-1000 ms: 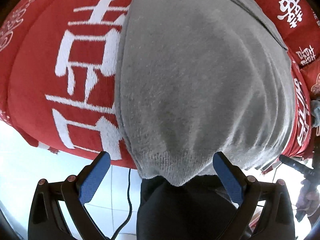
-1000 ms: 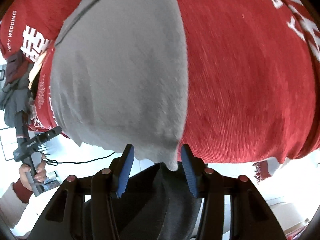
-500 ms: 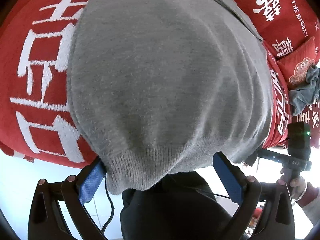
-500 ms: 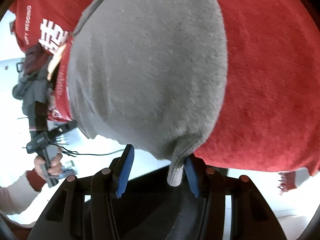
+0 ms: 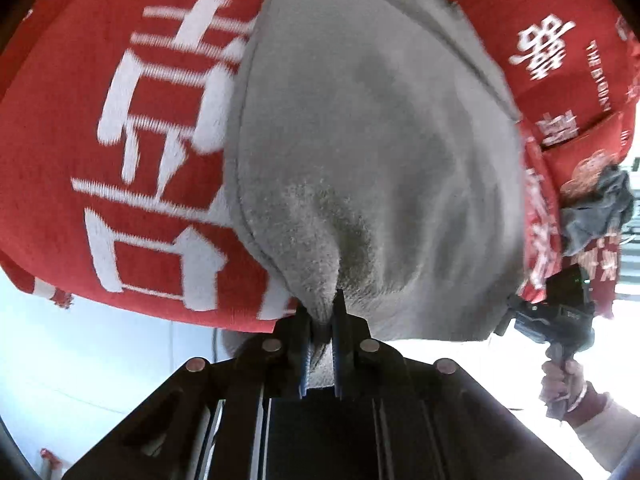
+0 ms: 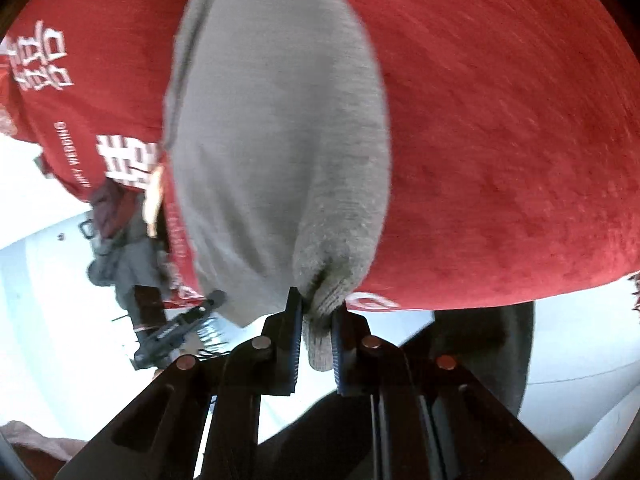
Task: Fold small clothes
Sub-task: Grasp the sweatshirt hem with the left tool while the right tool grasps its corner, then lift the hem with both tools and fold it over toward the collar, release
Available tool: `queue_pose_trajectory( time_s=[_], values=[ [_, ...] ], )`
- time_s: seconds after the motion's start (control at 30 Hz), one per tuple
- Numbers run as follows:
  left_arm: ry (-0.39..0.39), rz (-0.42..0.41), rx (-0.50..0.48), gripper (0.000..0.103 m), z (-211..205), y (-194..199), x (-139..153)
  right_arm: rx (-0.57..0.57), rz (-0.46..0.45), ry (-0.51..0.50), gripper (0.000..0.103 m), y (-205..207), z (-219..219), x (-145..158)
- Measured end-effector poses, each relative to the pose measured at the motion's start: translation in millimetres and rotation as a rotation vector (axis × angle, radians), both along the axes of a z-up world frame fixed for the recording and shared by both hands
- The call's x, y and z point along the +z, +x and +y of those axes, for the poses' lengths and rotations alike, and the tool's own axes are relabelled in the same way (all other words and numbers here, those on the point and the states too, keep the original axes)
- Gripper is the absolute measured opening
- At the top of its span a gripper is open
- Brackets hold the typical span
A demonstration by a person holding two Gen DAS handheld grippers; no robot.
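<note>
**Both tongs pinching the near hem of the grey garment**

On the left, we are viewing the left gripper (image 5: 321, 334), its jaws pressed together on a bunched fold of the grey knit garment (image 5: 372, 152) at its near left corner. The garment is lying flat on a red blanket (image 5: 120, 140) with white characters, and is stretching away from the tongs toward the far side; we are judging its long axis to run near to far. A darker grey cloth (image 5: 596, 212) is lying crumpled at the right edge of this view.

On the right, we are viewing the right gripper (image 6: 316, 336), its jaws closing on the ribbed corner of the same hem, with the knit already squeezed between the pads (image 6: 297, 336). The person's hand (image 5: 562, 384) is gripping this tool's handle, seen in the left view.

We are judging that both hands are equally near the hem, one at each corner, so the coming fold is turning on carrying this near edge away over the garment toward its far end.
</note>
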State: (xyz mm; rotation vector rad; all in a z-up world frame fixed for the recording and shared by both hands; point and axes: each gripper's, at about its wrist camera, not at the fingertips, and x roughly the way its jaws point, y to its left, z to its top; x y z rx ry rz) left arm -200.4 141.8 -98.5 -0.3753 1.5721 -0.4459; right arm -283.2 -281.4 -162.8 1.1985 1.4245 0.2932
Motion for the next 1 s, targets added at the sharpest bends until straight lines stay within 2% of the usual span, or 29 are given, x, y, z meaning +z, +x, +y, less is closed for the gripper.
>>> queue_pose_trajectory(
  time_s=[0.23, 0.53, 0.6, 0.73, 0.83, 0.9, 1.0],
  values=[
    [-0.095, -0.069, 0.043, 0.009, -3, 28, 46, -0.066, -0.113, 0.129, 0.014, 26, -5, 37],
    [-0.133, -0.219, 0.1, 0.009, -7, 115, 116, -0.152, -0.254, 0.213, 0.013, 101, -32, 94],
    [-0.14, -0.237, 0.114, 0.009, -15, 138, 122, -0.174, -0.285, 0.228, 0.008, 118, -42, 104],
    [-0.112, -0.272, 0.127, 0.009, -28, 186, 125, -0.216, -0.341, 0.253, 0.008, 166, -61, 115],
    [-0.093, -0.286, 0.132, 0.009, -34, 216, 119, -0.221, -0.359, 0.259, 0.008, 206, -72, 111],
    [-0.06, -0.283, 0.126, 0.009, -44, 238, 107, -0.217, -0.353, 0.25, 0.008, 231, -82, 101],
    [-0.018, -0.235, 0.129, 0.009, -52, 262, 77, -0.188, -0.306, 0.205, 0.008, 261, -87, 80]
  ],
)
